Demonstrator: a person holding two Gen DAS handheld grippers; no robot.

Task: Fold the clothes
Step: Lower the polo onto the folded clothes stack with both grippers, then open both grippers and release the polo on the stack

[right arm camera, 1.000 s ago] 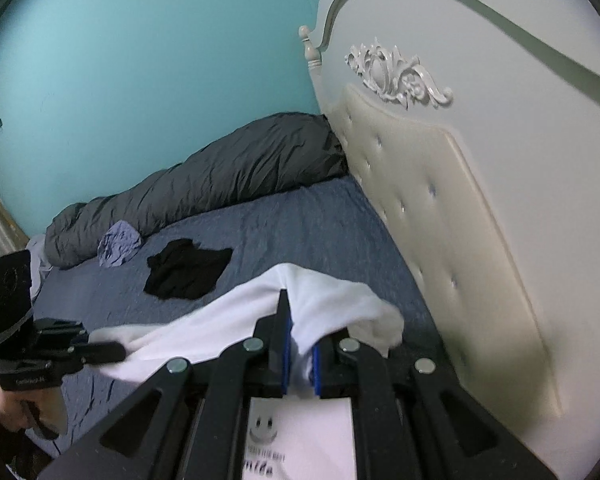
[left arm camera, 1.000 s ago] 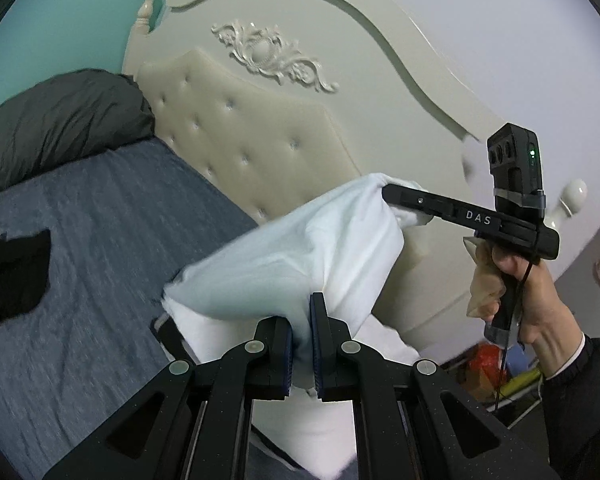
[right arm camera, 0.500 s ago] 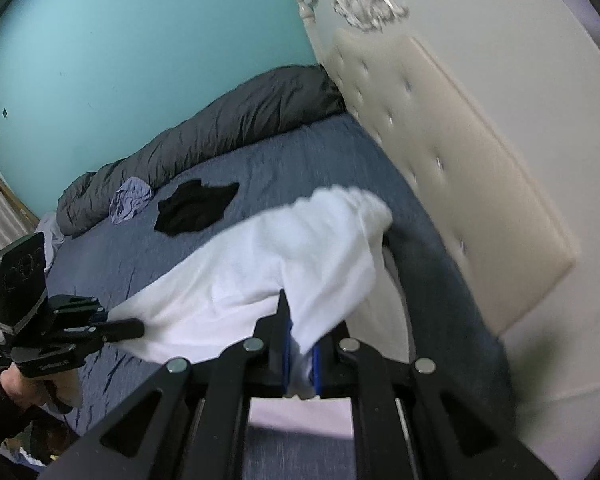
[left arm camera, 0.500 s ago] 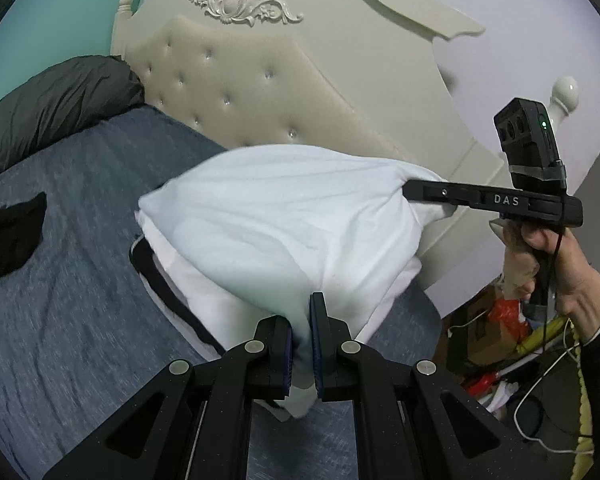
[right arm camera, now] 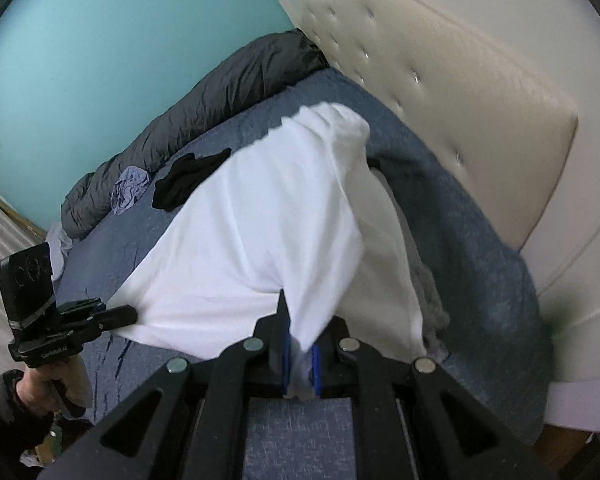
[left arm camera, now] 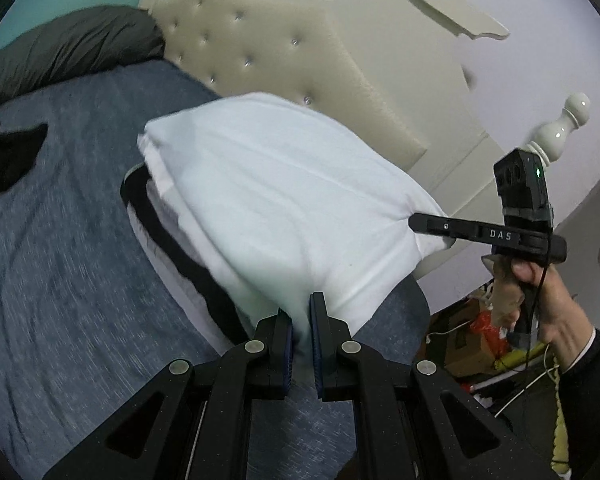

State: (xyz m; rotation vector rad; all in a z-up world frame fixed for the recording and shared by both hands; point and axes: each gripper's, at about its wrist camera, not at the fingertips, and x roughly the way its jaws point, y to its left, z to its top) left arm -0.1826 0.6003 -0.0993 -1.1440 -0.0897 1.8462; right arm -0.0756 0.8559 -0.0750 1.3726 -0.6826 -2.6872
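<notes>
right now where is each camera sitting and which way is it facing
Left wrist: sits on the left gripper, looks down along its fingers over the white garment toward the headboard; the right gripper and its hand show.
Right wrist: sits on the right gripper, looks across the blue bedspread toward the teal wall; the left gripper and its hand show.
Both share the garment, bed, headboard and black cloth.
</notes>
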